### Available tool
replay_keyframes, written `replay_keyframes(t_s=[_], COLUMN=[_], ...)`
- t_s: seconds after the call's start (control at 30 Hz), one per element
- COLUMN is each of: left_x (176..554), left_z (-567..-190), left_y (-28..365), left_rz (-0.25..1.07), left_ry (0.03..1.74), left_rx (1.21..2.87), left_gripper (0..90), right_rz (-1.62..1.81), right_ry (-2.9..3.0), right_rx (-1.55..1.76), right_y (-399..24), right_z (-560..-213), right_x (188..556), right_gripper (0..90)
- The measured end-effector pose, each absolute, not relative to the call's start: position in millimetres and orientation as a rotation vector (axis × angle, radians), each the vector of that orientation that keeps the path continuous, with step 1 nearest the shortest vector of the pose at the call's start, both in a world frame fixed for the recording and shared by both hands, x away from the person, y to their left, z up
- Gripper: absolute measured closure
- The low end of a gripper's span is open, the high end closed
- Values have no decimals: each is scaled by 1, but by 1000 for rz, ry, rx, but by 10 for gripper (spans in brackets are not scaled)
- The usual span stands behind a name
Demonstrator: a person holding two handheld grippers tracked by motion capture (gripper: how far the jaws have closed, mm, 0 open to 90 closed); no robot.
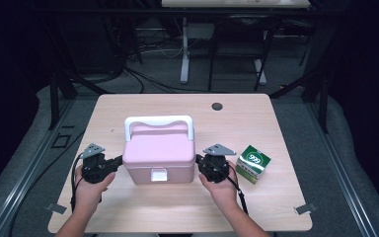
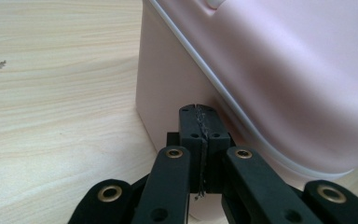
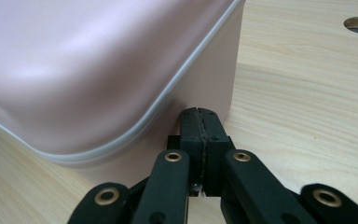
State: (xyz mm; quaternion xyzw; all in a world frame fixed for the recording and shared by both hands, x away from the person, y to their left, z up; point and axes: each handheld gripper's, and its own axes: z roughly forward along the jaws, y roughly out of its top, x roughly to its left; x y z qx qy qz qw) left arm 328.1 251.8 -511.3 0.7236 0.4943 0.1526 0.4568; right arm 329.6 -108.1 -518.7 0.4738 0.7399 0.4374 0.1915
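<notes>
A pink lidded box (image 1: 158,155) with a white handle (image 1: 159,121) and a white front latch (image 1: 158,174) stands in the middle of the wooden table (image 1: 237,118). My left gripper (image 1: 120,159) is shut with nothing in it, its tips pressed against the box's left side wall (image 2: 168,88) under the lid's rim. My right gripper (image 1: 198,159) is also shut with nothing held, tips against the box's right side wall (image 3: 209,88). Their closed jaws show in the left gripper view (image 2: 199,112) and the right gripper view (image 3: 199,114).
A small green and white carton (image 1: 253,164) marked 999 sits on the table just right of my right hand. A round cable hole (image 1: 217,106) lies near the far edge. Table legs and cables stand on the floor beyond.
</notes>
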Motion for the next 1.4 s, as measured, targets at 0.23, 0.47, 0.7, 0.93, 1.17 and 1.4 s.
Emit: replay_keyframes(t_s=[0.23, 0.47, 0.7, 0.93, 1.17, 1.4], left_x=[322, 312, 303, 295, 283, 274], left_z=[-510, -509, -508, -508, -509, -510], left_y=[243, 233, 231, 229, 226, 223], left_rz=[362, 361, 362, 365, 353, 342], left_ry=[1190, 1159, 1143, 1137, 1113, 1100], left_rx=[1811, 1841, 1860, 1871, 1891, 1903], left_gripper=[898, 897, 898, 899, 899, 900], right_rz=[1220, 1217, 1198, 1196, 1185, 1196], right_ry=[2081, 2096, 2101, 2119, 2122, 2123], right_rx=[1335, 1345, 1340, 1315, 1306, 1314], right_y=[-117, -130, -132, -135, -139, -143], right_z=[-518, -516, -515, -515, -514, -514], right_x=[324, 312, 302, 286, 276, 265], right_gripper=[900, 900, 900, 900, 900, 900])
